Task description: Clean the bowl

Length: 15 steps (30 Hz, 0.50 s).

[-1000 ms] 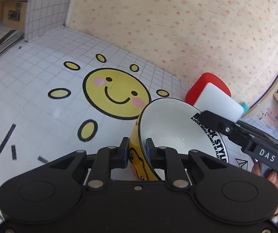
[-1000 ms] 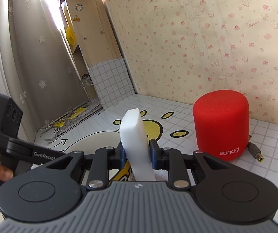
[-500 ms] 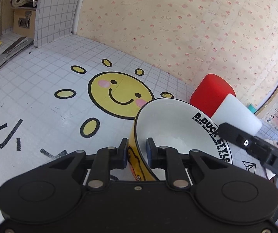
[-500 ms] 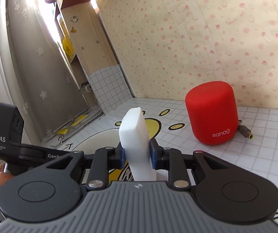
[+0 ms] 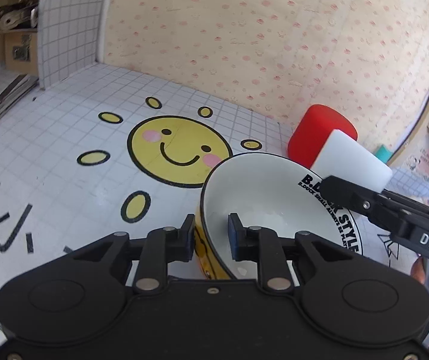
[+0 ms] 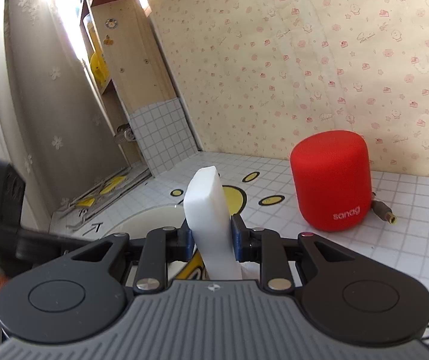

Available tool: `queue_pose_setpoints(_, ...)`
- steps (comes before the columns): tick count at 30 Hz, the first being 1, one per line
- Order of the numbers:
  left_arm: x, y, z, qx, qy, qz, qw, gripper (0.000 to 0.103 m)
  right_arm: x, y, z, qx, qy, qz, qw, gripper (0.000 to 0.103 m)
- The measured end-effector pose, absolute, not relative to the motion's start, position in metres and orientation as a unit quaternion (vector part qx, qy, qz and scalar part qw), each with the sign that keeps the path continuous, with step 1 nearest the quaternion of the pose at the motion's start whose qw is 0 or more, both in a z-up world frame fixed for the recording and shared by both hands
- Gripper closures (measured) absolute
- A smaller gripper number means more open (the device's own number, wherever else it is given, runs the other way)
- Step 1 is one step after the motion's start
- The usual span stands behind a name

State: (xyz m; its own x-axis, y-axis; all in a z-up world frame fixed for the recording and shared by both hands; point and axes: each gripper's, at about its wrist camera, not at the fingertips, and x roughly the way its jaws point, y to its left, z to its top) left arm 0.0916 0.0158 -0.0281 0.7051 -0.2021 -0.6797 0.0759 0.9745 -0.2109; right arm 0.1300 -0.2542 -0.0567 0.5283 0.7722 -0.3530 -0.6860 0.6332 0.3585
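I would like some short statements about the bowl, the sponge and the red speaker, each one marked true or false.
1. The left gripper pinches the bowl by its rim. True.
2. The right gripper holds a green cloth. False: it holds a white sponge.
3. The bowl is tilted. True.
4. The red speaker lies on its side. False: it stands upright on the table.
5. The bowl is full of soup. False: its white inside holds no soup.

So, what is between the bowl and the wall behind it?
In the left wrist view, the white sponge in the right gripper and the red speaker lie between the bowl and the wall.
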Motion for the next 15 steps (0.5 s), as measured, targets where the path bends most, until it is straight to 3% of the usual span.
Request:
queue_pose_setpoints(4, 0.097, 0.012, -0.022, -0.044, 0.363, -0.087, 0.927, 0.077, 0.134, -0.251, -0.058, 0.089, 0.247, 0.42, 0.869, 0.076)
queue_pose_setpoints(6, 0.102, 0.008, -0.02, -0.011, 0.355, -0.096, 0.93, 0.062, 0.135, -0.25, -0.058, 0.087, 0.246, 0.421, 0.868, 0.076)
queue_pose_setpoints(11, 0.114, 0.001, -0.019, 0.038, 0.35, -0.125, 0.928, 0.048, 0.136, -0.25, -0.059, 0.092, 0.247, 0.425, 0.866, 0.076)
queue_pose_setpoints(13, 0.117, 0.003, -0.023, 0.03, 0.357, -0.141, 0.923, 0.049, 0.137, -0.25, -0.059, 0.093, 0.248, 0.425, 0.866, 0.076)
queue_pose_setpoints(15, 0.117, 0.007, -0.026, -0.002, 0.366, -0.152, 0.918, 0.066, 0.138, -0.25, -0.06, 0.095, 0.249, 0.425, 0.865, 0.076)
